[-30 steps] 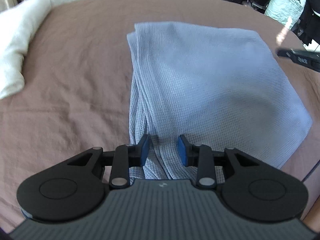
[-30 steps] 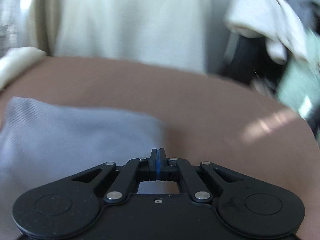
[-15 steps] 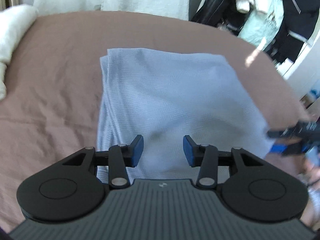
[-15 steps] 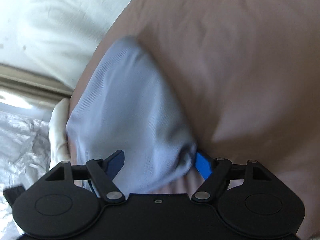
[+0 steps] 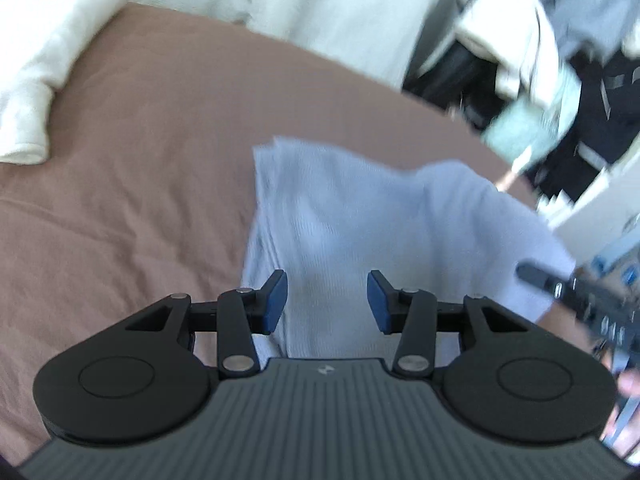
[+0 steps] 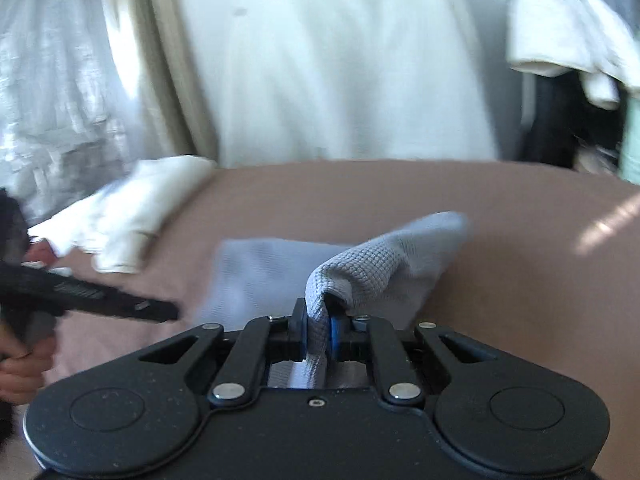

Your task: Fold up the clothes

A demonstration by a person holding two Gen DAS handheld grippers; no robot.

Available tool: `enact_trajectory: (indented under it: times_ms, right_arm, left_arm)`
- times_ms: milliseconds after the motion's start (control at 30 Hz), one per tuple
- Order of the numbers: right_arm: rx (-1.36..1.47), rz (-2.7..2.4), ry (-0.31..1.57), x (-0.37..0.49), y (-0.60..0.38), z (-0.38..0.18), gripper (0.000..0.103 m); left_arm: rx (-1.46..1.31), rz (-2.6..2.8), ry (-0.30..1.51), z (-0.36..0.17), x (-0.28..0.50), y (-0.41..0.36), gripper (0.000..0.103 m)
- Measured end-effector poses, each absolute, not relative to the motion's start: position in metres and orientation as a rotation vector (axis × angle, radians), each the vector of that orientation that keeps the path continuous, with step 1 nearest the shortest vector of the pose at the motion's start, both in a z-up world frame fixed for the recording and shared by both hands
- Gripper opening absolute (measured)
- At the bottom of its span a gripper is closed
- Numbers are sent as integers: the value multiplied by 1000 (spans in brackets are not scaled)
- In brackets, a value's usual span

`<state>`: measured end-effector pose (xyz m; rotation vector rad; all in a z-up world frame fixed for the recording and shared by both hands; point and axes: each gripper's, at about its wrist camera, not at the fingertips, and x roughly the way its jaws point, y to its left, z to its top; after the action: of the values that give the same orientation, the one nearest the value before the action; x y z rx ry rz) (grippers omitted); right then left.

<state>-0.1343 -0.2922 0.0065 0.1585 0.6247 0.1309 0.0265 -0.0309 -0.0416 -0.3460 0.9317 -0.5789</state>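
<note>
Cloth: your blue waffle-knit garment lies on the brown bedspread | right gripper: jaws closing, pads pinching a raised fold of its edge | left gripper: jaws partly apart over the near edge, gripping nothing | white towel well apart.

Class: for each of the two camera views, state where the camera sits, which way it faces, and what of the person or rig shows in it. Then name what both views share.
Left wrist: sits on the left gripper, looks down and forward at the blue cloth on the brown bed; jaws open, nothing between them; the right gripper enters at right.
Right wrist: sits on the right gripper, faces across the bed toward white curtains; jaws closing, cloth pinched between them; a hand shows at left.
Shared: cloth, bed, white towel.
</note>
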Motion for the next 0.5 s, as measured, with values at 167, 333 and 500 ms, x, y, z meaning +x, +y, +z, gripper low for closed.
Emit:
enact_trajectory:
  times_ms: [167,333,500]
  right_arm:
    - [-55,315,710,-117,-218,-20,13]
    - [-104,439,790,-123,-191,-58,13]
    - [-58,477,778,-131,-199,-64,13]
  left_arm:
    - [-450,-565,965,-50,39,2,43]
    - [-466,-594,966,-53,43,-3,43]
    - [-412,-618,1007,-64,53,-24,45]
